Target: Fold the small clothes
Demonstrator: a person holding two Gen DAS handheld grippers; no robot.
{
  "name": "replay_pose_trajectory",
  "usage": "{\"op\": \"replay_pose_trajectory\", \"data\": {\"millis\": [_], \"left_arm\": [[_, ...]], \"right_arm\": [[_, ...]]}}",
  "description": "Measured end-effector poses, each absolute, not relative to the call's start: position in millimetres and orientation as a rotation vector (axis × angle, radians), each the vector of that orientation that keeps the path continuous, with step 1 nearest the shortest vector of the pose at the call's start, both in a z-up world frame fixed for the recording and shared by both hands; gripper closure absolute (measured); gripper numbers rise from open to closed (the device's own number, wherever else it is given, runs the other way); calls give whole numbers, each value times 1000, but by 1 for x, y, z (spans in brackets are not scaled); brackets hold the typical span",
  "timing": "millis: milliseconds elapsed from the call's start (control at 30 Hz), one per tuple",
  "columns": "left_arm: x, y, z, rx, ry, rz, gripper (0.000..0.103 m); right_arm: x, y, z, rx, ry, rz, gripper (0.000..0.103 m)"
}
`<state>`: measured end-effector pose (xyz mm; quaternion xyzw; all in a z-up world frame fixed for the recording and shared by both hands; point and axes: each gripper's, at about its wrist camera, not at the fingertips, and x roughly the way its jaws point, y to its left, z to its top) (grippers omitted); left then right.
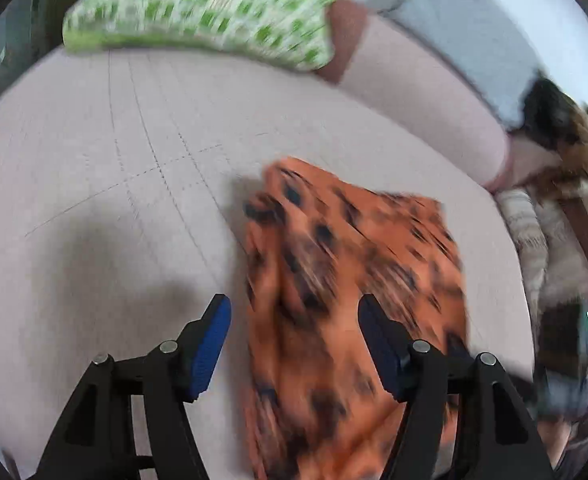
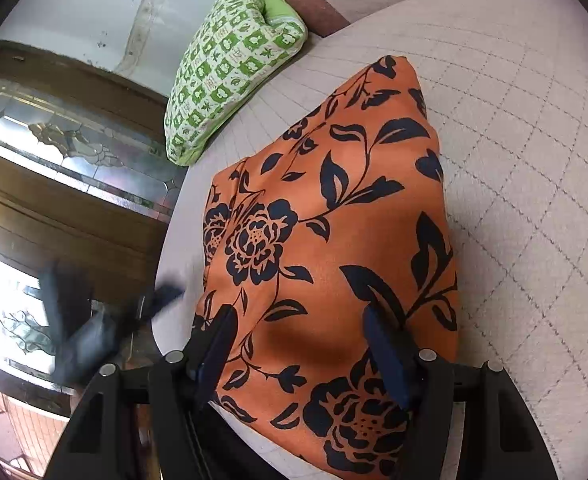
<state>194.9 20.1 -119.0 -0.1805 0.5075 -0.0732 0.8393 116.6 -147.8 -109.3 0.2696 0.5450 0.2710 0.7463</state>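
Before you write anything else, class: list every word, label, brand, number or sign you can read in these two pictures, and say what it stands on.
None can be read.
The green checked bundle has small marks in some squares that may be letters: too small to read.
The orange floral cloth carries only flowers and leaves, no text or tag in view.
The left wrist view is too blurred for any print.

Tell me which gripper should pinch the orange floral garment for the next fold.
Probably the right gripper: its open fingers straddle the folded orange floral garment in a sharp view. The left gripper, also open, sits at the garment's edge, and its view is blurred.
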Motion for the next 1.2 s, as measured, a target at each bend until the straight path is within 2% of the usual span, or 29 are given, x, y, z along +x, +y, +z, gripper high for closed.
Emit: {"op": "replay_pose_trajectory", "data": {"millis": [100, 167, 233, 267, 367, 467, 533, 667, 733, 800, 833, 900, 1100, 1200], "left_arm": [[249, 31, -145, -523, 1196, -199, 44], [269, 39, -156, -618, 1239, -196, 66], [269, 29, -139, -483, 1147, -222, 76], [267, 24, -139, -433, 1129, -223, 76], [263, 25, -156, -398, 1130, -217, 71], [252, 27, -135, -341, 1085, -146, 53], [232, 16, -111, -244, 1016, -132, 52], [178, -3, -76, -106, 933, -75, 38], [152, -9, -73, -99, 934, -65, 37], [143, -27, -81, -66, 963, -32, 37], [139, -35, -86, -54, 968, -20, 37], [130, -36, -85, -48, 970, -8, 37], [118, -42, -79, -47, 945, 1, 37], [116, -44, -79, -53, 940, -1, 37]], "right_arm": [[118, -151, -110, 608, 1199, 608, 34], [119, -153, -112, 625, 1202, 613, 34], [118, -152, -111, 612, 1202, 619, 34], [118, -151, -110, 600, 1201, 621, 34], [117, -147, -110, 573, 1200, 630, 34], [115, -147, -108, 568, 1194, 633, 34], [114, -148, -104, 571, 1190, 627, 34], [103, -144, -77, 532, 1110, 619, 34], [100, -144, -69, 537, 1066, 623, 32], [105, -147, -77, 568, 1075, 583, 17], [109, -148, -90, 568, 1107, 556, 14], [112, -153, -105, 620, 1138, 528, 14], [105, -146, -61, 549, 1051, 533, 14], [113, -149, -73, 582, 1066, 503, 14]]}}
